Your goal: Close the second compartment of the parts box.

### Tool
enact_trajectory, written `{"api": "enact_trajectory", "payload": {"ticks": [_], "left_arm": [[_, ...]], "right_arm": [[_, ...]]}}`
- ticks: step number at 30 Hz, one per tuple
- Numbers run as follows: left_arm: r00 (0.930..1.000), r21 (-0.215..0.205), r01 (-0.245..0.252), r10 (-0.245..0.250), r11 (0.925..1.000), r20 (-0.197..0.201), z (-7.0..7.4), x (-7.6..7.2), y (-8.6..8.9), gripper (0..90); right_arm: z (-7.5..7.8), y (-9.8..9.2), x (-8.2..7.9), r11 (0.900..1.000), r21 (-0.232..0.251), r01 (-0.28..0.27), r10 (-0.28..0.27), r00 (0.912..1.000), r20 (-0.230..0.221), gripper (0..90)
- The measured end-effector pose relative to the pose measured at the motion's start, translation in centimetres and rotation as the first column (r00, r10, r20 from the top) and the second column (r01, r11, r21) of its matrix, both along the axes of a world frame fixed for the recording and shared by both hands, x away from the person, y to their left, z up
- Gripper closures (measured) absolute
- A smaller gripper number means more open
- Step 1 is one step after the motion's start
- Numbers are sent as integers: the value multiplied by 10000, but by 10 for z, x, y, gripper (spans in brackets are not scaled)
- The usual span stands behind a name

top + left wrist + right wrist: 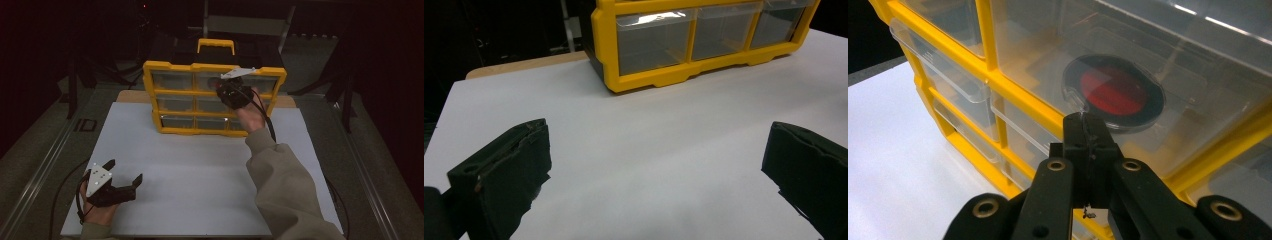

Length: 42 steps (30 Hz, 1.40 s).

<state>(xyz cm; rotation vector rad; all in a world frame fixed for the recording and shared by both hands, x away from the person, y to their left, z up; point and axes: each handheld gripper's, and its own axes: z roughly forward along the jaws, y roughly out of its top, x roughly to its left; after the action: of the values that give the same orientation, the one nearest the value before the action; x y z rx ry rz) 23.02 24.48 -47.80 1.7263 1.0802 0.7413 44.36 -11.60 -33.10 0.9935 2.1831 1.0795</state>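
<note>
A yellow organizer (215,67) with clear drawers stands upright at the far end of the white board (200,175). My right gripper (225,90) is up against the middle drawer of its top row. In the right gripper view the jaws (1087,120) are pressed together, pinching the thin clear pull tab of that drawer (1198,65). Inside the drawer lies a round black-rimmed red disc (1113,90). My left gripper (125,170) rests low over the board's near left, jaws spread wide with nothing between them (659,150). It faces the organizer's bottom row of drawers (649,80).
A yellow carry handle (216,45) tops the organizer. The other drawers look empty. The board lies on a wooden tabletop (130,96), with dark floor and metal rails (40,175) to either side. A long sleeve (285,185) crosses the board's right half.
</note>
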Motion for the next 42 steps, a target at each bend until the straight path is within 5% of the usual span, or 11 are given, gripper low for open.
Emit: {"api": "enact_trajectory", "payload": {"ticks": [26, 42], "left_arm": [[10000, -9, -27, 27, 10000, 41, 1, -1, 1, 0], [10000, -23, -33, 34, 10000, 56, 1, -2, 1, 0]], "right_arm": [[2, 6, -7, 9994, -219, -263, 266, 9995, 176, 892], [-2, 6, -32, 9850, -1179, -1257, 1271, 9919, 38, 656]]}}
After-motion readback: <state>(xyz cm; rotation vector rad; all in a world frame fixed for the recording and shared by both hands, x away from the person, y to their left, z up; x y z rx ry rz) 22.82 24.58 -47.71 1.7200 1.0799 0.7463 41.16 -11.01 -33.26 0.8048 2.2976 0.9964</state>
